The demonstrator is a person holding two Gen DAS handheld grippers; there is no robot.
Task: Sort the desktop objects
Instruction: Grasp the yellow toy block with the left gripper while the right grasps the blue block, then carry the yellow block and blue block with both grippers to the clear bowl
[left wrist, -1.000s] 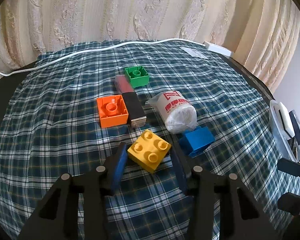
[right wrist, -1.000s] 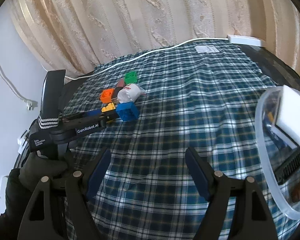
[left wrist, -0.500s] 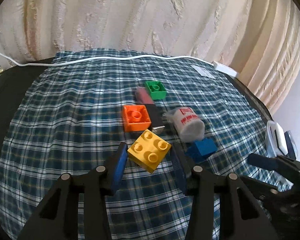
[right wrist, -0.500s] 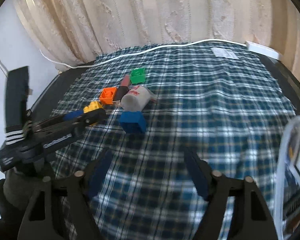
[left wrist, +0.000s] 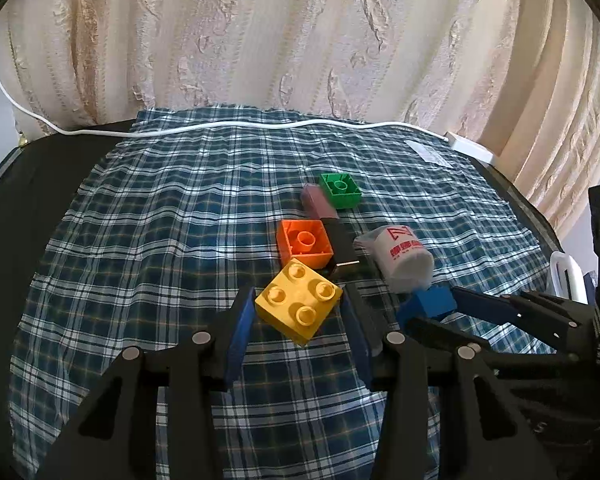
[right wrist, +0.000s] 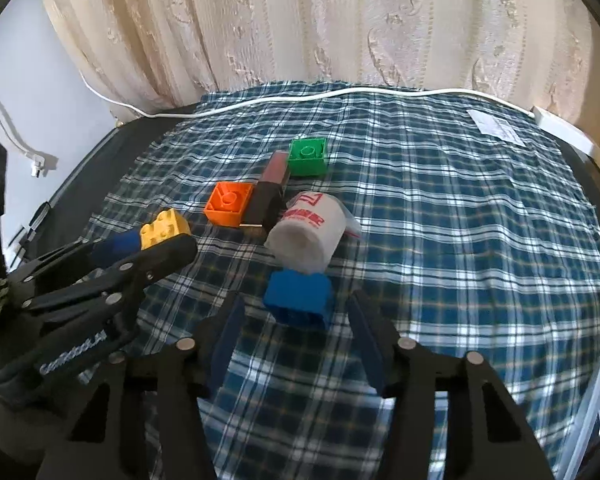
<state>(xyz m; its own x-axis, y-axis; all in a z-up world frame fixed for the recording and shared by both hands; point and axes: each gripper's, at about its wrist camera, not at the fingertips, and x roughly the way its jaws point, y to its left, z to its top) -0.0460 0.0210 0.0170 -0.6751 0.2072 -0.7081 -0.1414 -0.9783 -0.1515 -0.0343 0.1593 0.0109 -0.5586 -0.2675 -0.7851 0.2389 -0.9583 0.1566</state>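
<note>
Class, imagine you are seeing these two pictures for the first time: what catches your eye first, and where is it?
The yellow brick stands out, clamped in the left gripper above the plaid cloth. Next comes the blue brick, lying between the open fingers of the right gripper. Behind it cluster an orange brick, a green brick and a white roll.

A home room: embroidered cream curtains (left wrist: 300, 32) behind a plaid-covered table (right wrist: 460, 220).

Yellow brick (left wrist: 299, 305) sat studs-up between the left claw's pads; blue brick (right wrist: 299, 297) lay just beside the white roll (right wrist: 309, 239)
</note>
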